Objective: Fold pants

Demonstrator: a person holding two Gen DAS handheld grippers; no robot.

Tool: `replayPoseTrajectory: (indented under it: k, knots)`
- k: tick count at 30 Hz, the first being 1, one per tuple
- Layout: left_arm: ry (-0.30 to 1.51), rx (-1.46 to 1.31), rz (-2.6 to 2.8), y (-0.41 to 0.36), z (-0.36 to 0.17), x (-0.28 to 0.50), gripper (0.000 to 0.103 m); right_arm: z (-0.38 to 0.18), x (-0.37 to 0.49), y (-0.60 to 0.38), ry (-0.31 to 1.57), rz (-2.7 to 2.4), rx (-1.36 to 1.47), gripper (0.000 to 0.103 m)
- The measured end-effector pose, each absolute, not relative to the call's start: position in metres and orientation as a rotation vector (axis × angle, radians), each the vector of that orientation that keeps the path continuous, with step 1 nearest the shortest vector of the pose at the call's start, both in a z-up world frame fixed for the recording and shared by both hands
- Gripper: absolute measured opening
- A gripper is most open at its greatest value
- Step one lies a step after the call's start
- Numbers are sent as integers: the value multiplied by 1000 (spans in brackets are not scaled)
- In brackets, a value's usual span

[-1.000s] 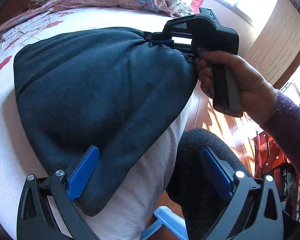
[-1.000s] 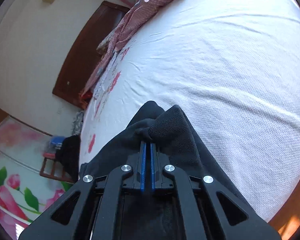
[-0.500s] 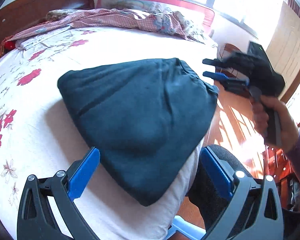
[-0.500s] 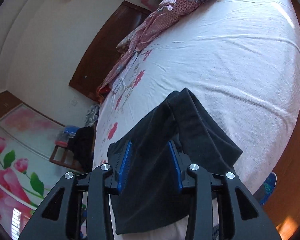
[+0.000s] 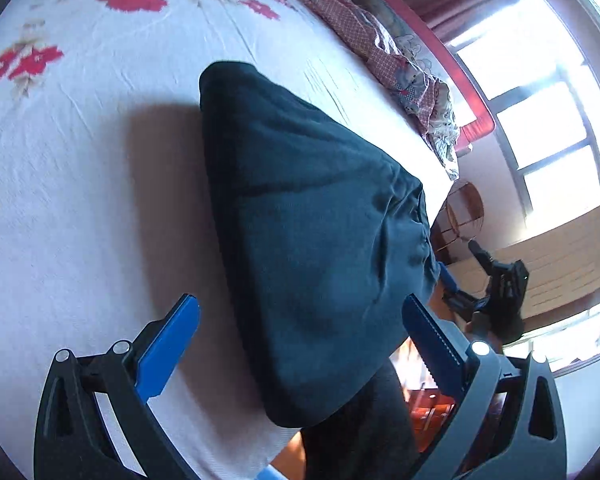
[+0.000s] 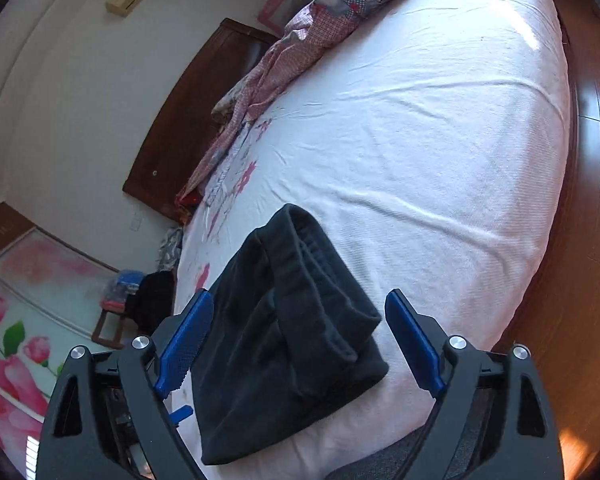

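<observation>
The dark navy pants (image 5: 312,248) lie folded into a compact bundle at the near edge of the white bed (image 5: 80,208). They also show in the right wrist view (image 6: 284,328), with the waistband end facing the camera. My left gripper (image 5: 300,344) is open and empty, its blue pads on either side of the bundle's near end, above it. My right gripper (image 6: 296,340) is open and empty, held back from the bundle. It shows small in the left wrist view (image 5: 496,296), off the bed's side.
A pink checked quilt (image 6: 300,40) lies crumpled at the head of the bed by a dark wooden headboard (image 6: 188,112). A wooden floor (image 6: 588,240) runs along the bed's edge. A stool with clothes (image 6: 140,304) stands by a floral wardrobe. A window (image 5: 540,100) is beyond.
My right gripper opened, let go of the pants and pulled away off the bed's side. The pants dropped flat as a folded bundle. My left gripper swung round over the bed.
</observation>
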State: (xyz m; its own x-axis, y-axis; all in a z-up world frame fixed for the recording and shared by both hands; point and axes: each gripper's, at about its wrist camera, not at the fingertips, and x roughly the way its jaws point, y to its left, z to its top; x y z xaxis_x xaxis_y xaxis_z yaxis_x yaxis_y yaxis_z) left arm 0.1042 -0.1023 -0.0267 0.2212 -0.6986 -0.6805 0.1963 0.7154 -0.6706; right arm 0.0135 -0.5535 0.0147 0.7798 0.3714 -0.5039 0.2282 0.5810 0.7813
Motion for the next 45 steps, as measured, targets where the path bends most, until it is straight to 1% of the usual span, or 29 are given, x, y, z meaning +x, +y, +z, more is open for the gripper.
replayPoseTrajectory:
  k: [3, 8, 13, 18, 19, 24, 26, 29, 31, 33, 34, 35, 36, 37, 38, 39, 40, 41, 43, 45]
  knots:
    - [1223, -606, -637, -103, -41, 108, 101, -6, 23, -561, 741, 142, 1040, 87]
    - [1230, -744, -653, -105, -58, 110, 101, -24, 33, -564, 728, 208, 1118, 87]
    - [1242, -848, -686, -111, -75, 120, 101, -33, 42, -555, 736, 290, 1145, 87]
    - [1230, -927, -706, -116, -79, 127, 101, -36, 45, -554, 724, 320, 1171, 87]
    - [1233, -943, -702, -117, -81, 129, 101, -36, 43, -554, 724, 324, 1164, 88]
    - [1253, -948, -726, -131, -83, 139, 101, -36, 50, -542, 768, 394, 1140, 91]
    - [1280, -933, -729, -131, -85, 141, 101, -32, 51, -535, 777, 402, 1081, 91]
    - [1315, -891, -715, -137, -85, 142, 101, -30, 53, -533, 786, 404, 1069, 92]
    - [1339, -833, -698, -148, -83, 144, 101, -24, 55, -526, 800, 402, 1002, 92]
    - [1351, -792, -694, -152, -79, 146, 101, -18, 56, -519, 829, 378, 919, 87]
    - [1352, -787, -695, -154, -77, 147, 101, -17, 56, -518, 845, 370, 905, 72]
    - [1351, -792, -689, -153, -76, 147, 95, -18, 56, -518, 864, 349, 903, 56]
    - [1358, -786, -664, -152, -76, 146, 85, -19, 55, -519, 871, 345, 910, 53]
    - [1374, -765, -635, -148, -77, 146, 64, -18, 53, -518, 875, 343, 906, 49]
    - [1384, -739, -617, -146, -78, 146, 48, -15, 52, -516, 883, 334, 890, 47]
    - [1381, -723, -635, -145, -78, 146, 43, -11, 52, -512, 888, 324, 875, 46]
    - [1375, -713, -652, -143, -77, 145, 32, -7, 53, -510, 889, 321, 871, 42]
    - [1371, -731, -665, -140, -76, 145, 25, -2, 54, -507, 886, 317, 867, 39]
    - [1361, -764, -676, -138, -74, 146, 21, 10, 56, -499, 889, 305, 835, 38]
    - [1349, -768, -679, -139, -70, 146, 20, 22, 61, -494, 890, 290, 808, 37]
